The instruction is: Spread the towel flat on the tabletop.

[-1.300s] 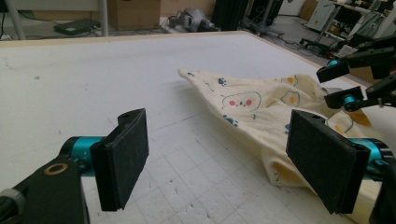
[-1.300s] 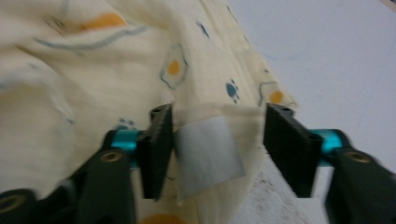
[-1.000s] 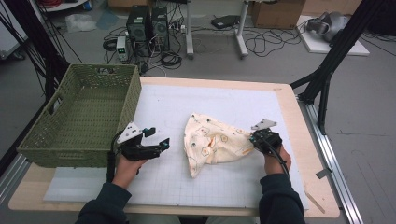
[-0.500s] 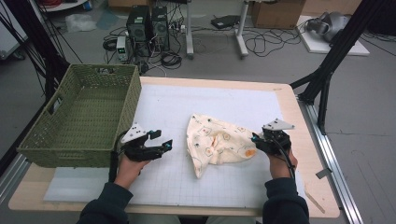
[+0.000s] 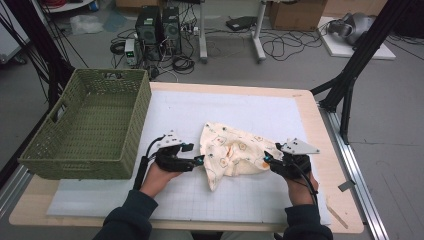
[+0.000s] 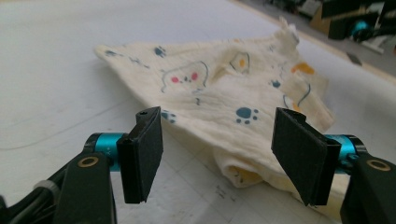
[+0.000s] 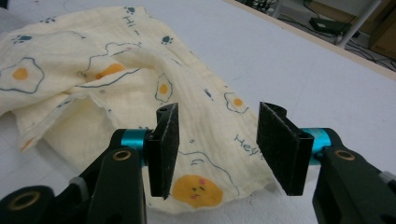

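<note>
Diff vs a second back: the left gripper [image 5: 199, 160] was off to the left of the cloth [image 5: 235, 152] with its fingers spread wide; it has since slid right and the fingers have narrowed a bit, tips now at the cloth's left edge. The cloth has shifted too: it lay as a taller heap with the right gripper [image 5: 266, 160] clamped on its right edge; now it is spread wider and flatter, and that gripper has let go, its fingers having just been opening, and it sits further right

Left hand [image 5: 161, 175]: forearm comes up from the bottom edge, gripper held about level, pointing right at the cloth. In the left gripper view its fingers [image 6: 142, 161] stand well apart, nothing pinched; the cloth's [image 6: 219, 100] folded near corner lies between and just beyond the pads, on the white surface [image 6: 56, 84]. Whether the pads graze the fabric, I can't tell

Cloth is cream with egg and paw prints, crumpled, on the surface [image 5: 240, 107] between the two sets of fingers. The green basket [image 5: 87, 127] is left of the left fingers, well apart from the cloth

Right hand [image 5: 299, 186]: forearm up from the bottom right, gripper level, pointing left at the cloth's right edge. In the right gripper view its fingers [image 7: 167, 149] are roughly half open and grip nothing; the cloth's [image 7: 140, 70] edge with an egg print lies under and just ahead of the gap
</note>
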Available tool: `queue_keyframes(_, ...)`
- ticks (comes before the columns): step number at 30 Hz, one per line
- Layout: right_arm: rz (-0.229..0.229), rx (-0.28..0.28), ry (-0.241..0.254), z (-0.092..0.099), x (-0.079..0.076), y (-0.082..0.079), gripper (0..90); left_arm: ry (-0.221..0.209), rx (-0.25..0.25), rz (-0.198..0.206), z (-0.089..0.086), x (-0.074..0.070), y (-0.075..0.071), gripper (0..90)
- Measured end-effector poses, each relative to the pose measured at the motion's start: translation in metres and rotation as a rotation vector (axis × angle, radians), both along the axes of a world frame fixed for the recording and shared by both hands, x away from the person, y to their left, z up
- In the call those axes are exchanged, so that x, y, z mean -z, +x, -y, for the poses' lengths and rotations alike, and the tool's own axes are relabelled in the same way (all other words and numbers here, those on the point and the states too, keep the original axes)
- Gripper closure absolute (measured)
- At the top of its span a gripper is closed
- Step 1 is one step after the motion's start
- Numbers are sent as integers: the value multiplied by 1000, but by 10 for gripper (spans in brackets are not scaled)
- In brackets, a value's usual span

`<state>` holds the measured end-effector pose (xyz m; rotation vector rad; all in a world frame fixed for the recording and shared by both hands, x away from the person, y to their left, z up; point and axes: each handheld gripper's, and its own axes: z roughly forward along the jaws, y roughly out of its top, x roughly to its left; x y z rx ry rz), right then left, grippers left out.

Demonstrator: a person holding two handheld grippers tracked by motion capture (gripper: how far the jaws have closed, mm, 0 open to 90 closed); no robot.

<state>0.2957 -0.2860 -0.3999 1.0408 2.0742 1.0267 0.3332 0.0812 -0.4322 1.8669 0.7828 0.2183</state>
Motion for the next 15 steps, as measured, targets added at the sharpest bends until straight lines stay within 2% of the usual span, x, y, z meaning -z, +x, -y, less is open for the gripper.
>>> queue_keyframes(2, 2, -7, -4, 0, 0, 0, 488, 33, 12, -14, 12, 1, 4, 347)
queue_keyframes(6, 6, -13, 7, 0, 0, 0, 484, 62, 8, -38, 27, 2, 8, 383)
queue_keyframes(8, 2, -11, 13, 0, 0, 0, 483, 87, 10, -44, 32, 3, 8, 473)
queue_keyframes(11, 6, -12, 22, 0, 0, -1, 479, 137, 30, -35, 38, 7, 7, 680)
queue_keyframes(13, 3, -12, 25, 0, 0, -1, 478, 142, 34, -15, 38, 7, 7, 788)
queue_keyframes(15, 0, -15, 22, 0, 0, -1, 478, 128, 32, 2, 37, 6, 7, 838)
